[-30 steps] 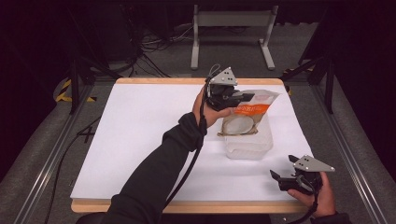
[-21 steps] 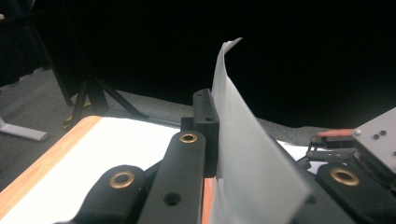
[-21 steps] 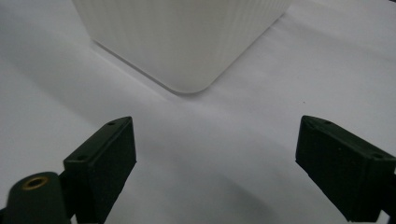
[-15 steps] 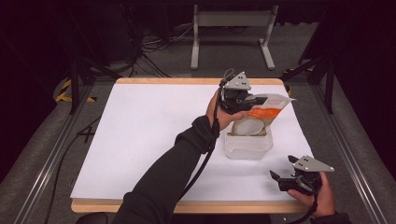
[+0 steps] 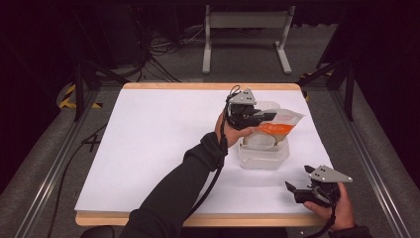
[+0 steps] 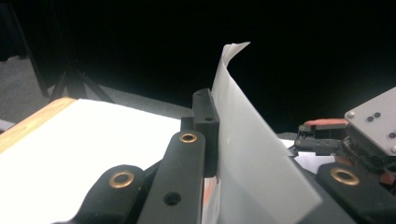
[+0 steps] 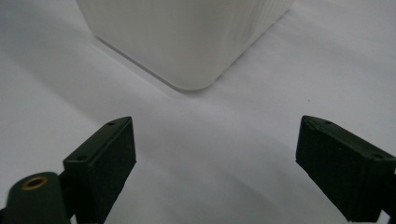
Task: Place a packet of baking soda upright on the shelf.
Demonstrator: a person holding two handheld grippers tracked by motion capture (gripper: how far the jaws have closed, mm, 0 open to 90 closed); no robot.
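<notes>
My left tongs clamped on the pouch edge, pouch over the clear tub; lower it straight so it clears the tub's rim, and hold my right tongs, spread empty, near the tub on the tabletop.

Orange-white pouch above clear container

A white sheet is seen spread over a pale wooden tabletop, where a translucent white container is set; an orange-and-white pouch is gripped in black jaws, beneath a grey plate.
</notes>
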